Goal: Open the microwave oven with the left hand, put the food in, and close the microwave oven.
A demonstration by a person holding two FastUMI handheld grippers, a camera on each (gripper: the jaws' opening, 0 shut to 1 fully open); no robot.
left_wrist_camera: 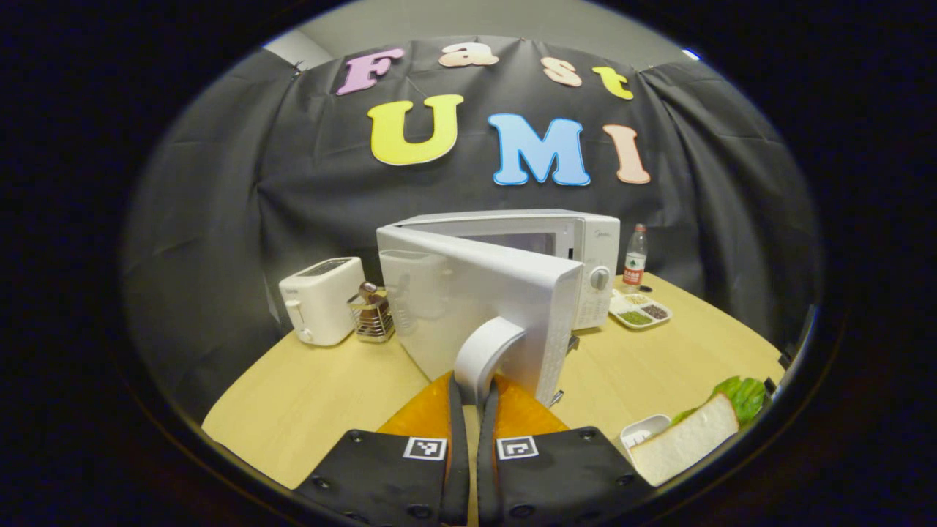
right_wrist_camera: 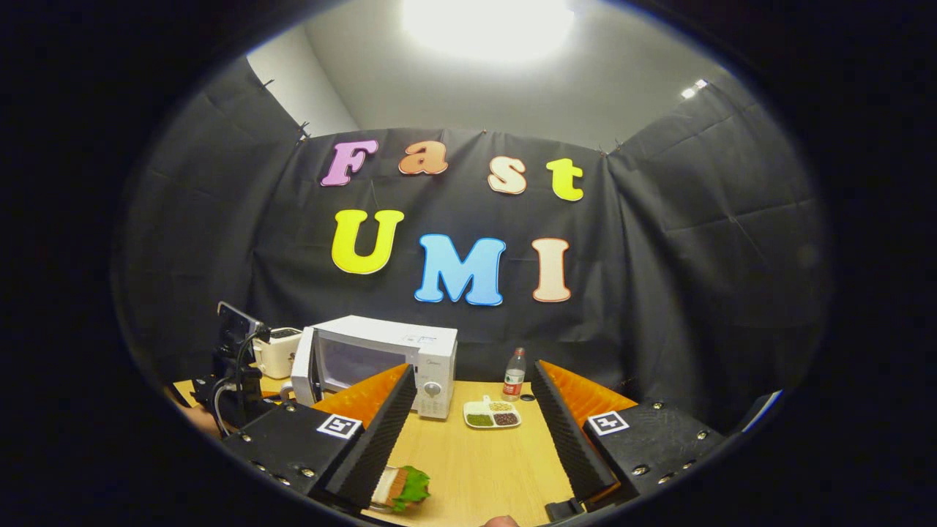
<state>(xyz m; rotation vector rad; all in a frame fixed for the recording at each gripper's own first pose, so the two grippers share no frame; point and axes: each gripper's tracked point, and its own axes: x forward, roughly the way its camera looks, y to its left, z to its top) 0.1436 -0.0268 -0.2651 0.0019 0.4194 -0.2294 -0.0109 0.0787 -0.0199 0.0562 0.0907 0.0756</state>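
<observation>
Left gripper (left_wrist_camera: pixel 472 395) clenched on door handle (left_wrist_camera: pixel 484 351) of microwave (left_wrist_camera: pixel 585 241); door half swung. Right gripper (right_wrist_camera: pixel 468 432) released, wide. Sandwich (right_wrist_camera: pixel 402 487) kept on table before microwave. Handle to be drawn along hinge arc, grip maintained.

In the left gripper view the swung-out microwave door (left_wrist_camera: pixel 476 307) hides most of the oven cavity, and we cannot make out the inside. The sandwich (left_wrist_camera: pixel 688 439) at lower right is cut by the frame edge. In the right gripper view the sandwich (right_wrist_camera: pixel 402 487) sits partly behind our left finger (right_wrist_camera: pixel 366 439); the tray (right_wrist_camera: pixel 492 414) contents are too small to identify.
</observation>
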